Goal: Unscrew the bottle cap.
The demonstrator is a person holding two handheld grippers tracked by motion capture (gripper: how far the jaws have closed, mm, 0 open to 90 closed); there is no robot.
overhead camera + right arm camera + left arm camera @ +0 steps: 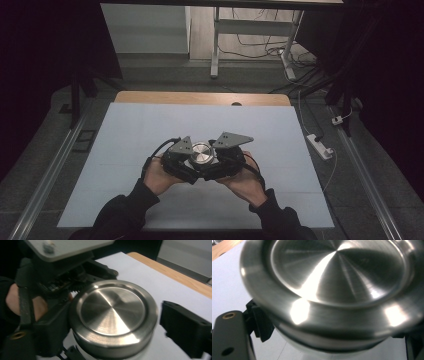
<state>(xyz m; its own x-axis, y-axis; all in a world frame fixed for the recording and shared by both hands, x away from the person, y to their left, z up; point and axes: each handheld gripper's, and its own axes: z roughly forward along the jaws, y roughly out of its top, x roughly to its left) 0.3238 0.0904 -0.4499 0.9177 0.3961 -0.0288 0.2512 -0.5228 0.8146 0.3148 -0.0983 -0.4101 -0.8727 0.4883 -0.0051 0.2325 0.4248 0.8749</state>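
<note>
White paper covers the table (150,130), and the steel tin (201,153) sits near its middle, clamped by the left gripper (186,162). Beside the tin's lid, the right gripper (220,161) has its jaws parted, so a glancing squeeze could slip off the polished rim.

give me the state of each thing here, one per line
round steel tin: lid on, held up between both grippers above the white sheet
steel lid: seated flat on the tin
left gripper: shut on the tin's body
right gripper: jaws on either side of the lid, right jaw apart from the rim
white sheet: flat on the table
</note>
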